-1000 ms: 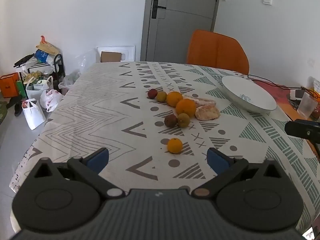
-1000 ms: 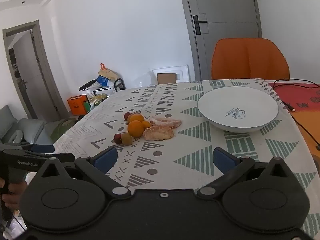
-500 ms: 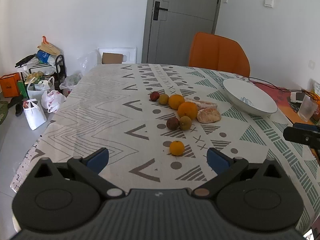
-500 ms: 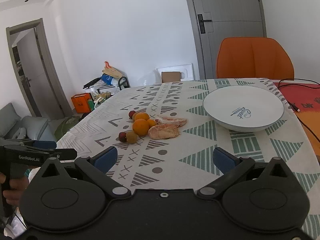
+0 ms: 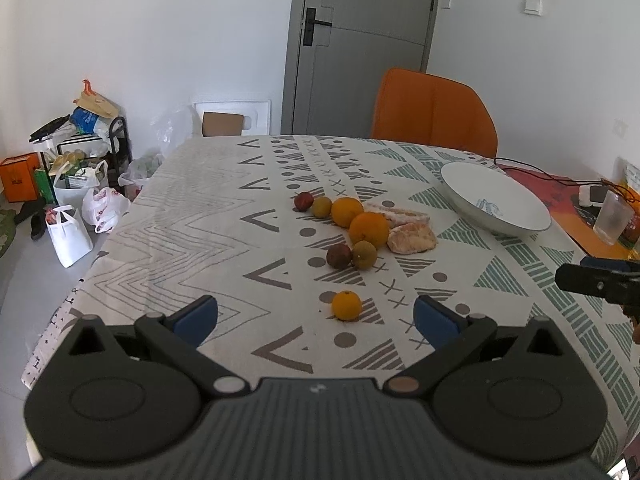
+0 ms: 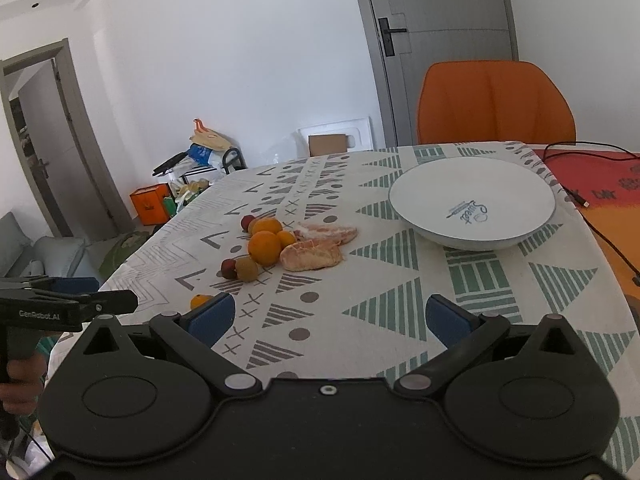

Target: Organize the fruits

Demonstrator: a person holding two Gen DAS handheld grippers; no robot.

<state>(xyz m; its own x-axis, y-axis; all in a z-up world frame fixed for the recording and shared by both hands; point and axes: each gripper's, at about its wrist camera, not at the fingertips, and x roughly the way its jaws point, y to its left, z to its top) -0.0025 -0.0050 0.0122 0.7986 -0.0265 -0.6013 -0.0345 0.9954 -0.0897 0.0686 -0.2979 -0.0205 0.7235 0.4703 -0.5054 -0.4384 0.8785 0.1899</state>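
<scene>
Left wrist view: released left gripper (image 5: 316,316) faces small orange (image 5: 346,305) on desk (image 5: 200,216).
Right gripper (image 6: 327,316) released too; best centre fingers, then squeeze gently, carry to bowl (image 6: 472,200).

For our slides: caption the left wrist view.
Open left gripper above a small orange, more fruit and a plate beyond.

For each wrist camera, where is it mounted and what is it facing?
Left wrist: rides the open left tool, facing the small lone orange on the patterned tablecloth; the right tool's tip shows.
Right wrist: rides the open right tool, facing the white bowl; the holding hand shows.
Shared: fruits, bowl.
</scene>
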